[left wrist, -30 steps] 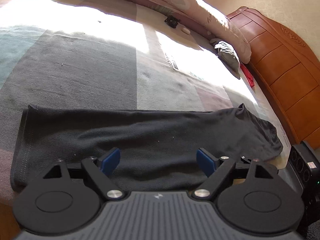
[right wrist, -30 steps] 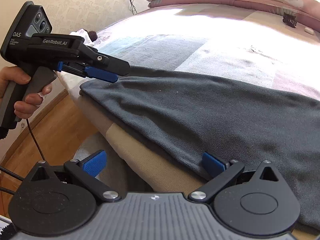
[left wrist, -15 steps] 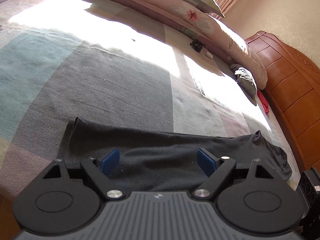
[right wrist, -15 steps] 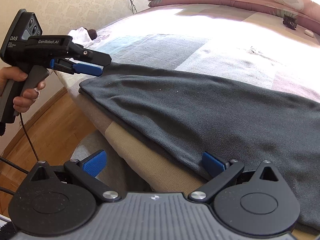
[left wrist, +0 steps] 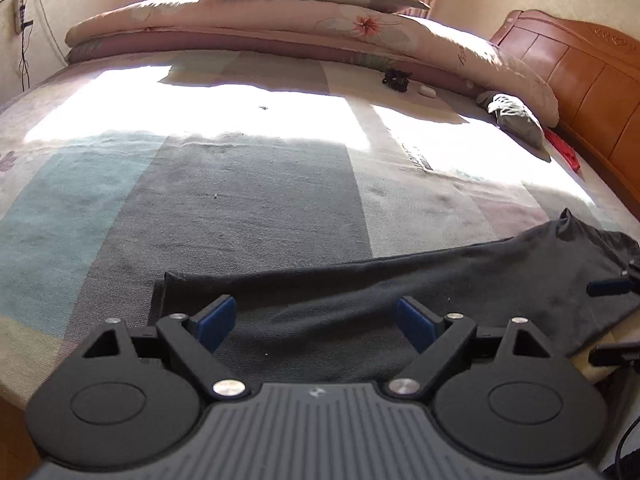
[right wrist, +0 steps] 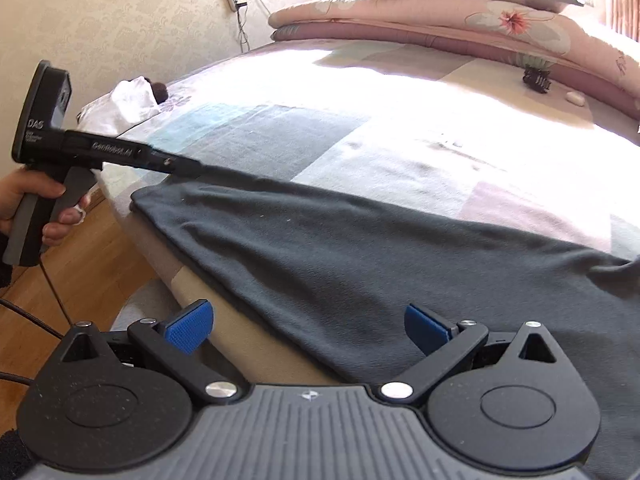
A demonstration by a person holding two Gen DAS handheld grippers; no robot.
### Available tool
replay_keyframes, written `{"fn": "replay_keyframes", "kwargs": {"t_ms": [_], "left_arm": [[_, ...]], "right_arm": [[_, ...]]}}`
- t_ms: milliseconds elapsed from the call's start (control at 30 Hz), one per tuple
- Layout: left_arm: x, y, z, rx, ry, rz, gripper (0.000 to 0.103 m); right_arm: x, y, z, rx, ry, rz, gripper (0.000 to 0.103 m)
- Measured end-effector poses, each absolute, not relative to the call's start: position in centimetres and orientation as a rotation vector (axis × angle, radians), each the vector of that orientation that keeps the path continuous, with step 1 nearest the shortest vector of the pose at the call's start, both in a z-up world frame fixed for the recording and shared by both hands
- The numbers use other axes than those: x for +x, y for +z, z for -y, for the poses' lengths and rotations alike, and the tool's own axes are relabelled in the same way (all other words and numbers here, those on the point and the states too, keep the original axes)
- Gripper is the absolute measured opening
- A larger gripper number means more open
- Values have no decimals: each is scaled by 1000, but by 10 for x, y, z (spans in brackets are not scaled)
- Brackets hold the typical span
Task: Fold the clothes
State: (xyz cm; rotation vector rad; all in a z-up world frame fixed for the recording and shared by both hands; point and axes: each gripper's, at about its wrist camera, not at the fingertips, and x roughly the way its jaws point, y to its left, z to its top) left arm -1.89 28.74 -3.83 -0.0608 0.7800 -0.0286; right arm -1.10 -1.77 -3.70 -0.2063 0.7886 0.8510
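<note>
A dark grey knit garment [right wrist: 392,264] lies folded into a long strip along the near edge of the bed [left wrist: 248,200], which is covered in a patchwork blanket of grey, teal and cream blocks. The left gripper [left wrist: 316,322] hovers over the garment's left end, its blue-padded jaws wide and having just been opening, nothing pressed between them. The right gripper [right wrist: 308,326] stands wide over the garment's near hem, gripping nothing. Folded floral quilts [left wrist: 280,28] are stacked beyond the garment.
</note>
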Motion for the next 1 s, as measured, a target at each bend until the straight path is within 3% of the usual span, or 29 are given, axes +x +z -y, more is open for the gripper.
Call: {"fn": "replay_keyframes", "kwargs": {"t_ms": [167, 467, 567, 1000], "left_arm": [[-21, -63, -260, 137, -16, -853, 88], [-35, -69, -275, -11, 17, -885, 93], [-37, -67, -273, -13, 30, -890, 93], [32, 0, -177, 26, -272, -775, 92]], "right_arm": [[15, -34, 86, -260, 563, -732, 103], [43, -91, 187, -124, 249, -881, 103], [33, -96, 191, -98, 258, -825, 103], [23, -94, 191, -116, 274, -775, 103]]}}
